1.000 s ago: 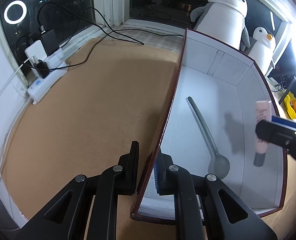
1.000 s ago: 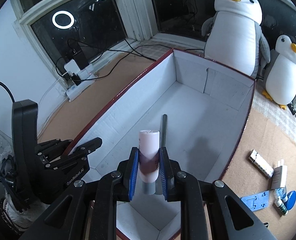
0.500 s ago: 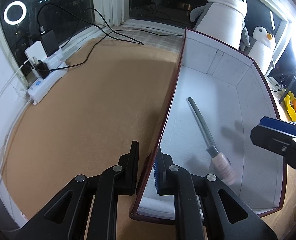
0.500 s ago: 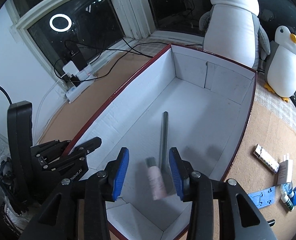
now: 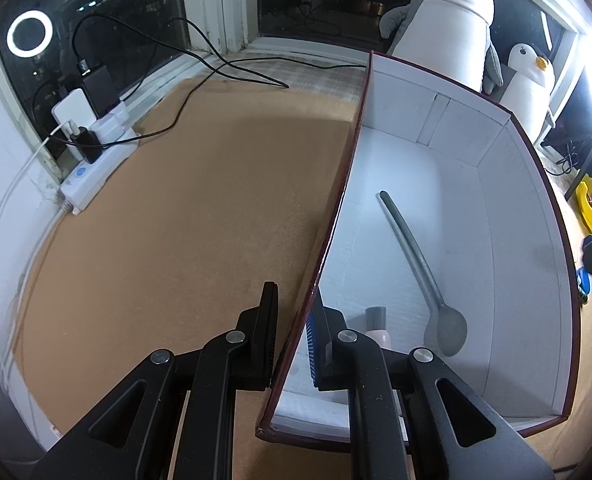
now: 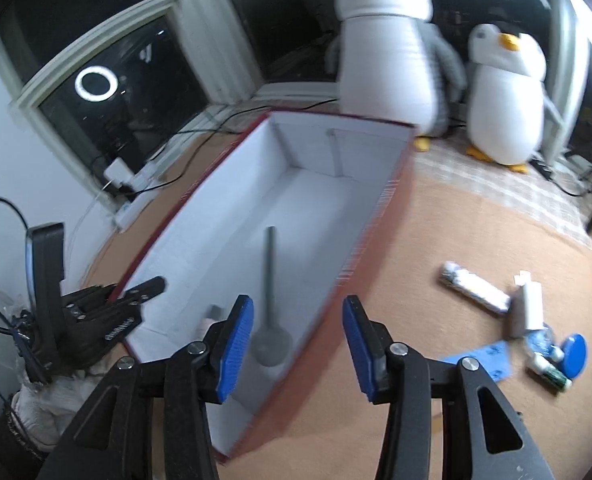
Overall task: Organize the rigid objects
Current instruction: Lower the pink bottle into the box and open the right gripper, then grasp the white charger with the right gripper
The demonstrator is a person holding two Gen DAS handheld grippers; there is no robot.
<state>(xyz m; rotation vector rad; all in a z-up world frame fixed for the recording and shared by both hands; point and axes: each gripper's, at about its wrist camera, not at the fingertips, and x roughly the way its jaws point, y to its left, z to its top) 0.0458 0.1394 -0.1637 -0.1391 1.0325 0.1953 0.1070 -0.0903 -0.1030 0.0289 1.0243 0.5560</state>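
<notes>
A white-lined box with a dark red rim (image 5: 496, 152) (image 6: 336, 184) stands on the brown floor. My left gripper (image 5: 293, 336) is shut on its left wall near the front corner, and it also shows in the right wrist view (image 6: 135, 296). Inside lie a grey spoon (image 5: 416, 256) (image 6: 270, 280) and a pink bottle with a grey cap (image 5: 378, 322) (image 6: 211, 318), partly hidden by the fingers. My right gripper (image 6: 298, 332) hovers over the box's right wall. Its jaws are opening with nothing held between them.
Right of the box lie a white tube (image 6: 476, 286), a small white carton (image 6: 530, 308), a blue card (image 6: 484, 360), a blue disc (image 6: 574, 354) and a small bottle (image 6: 548, 370). Two plush penguins (image 6: 388, 40) stand behind. A power strip (image 5: 95, 168) with cables sits at the left.
My right gripper opened and let the pink bottle drop into the box, where it came to rest beside the spoon. That gripper then swung right. The left gripper kept still.
</notes>
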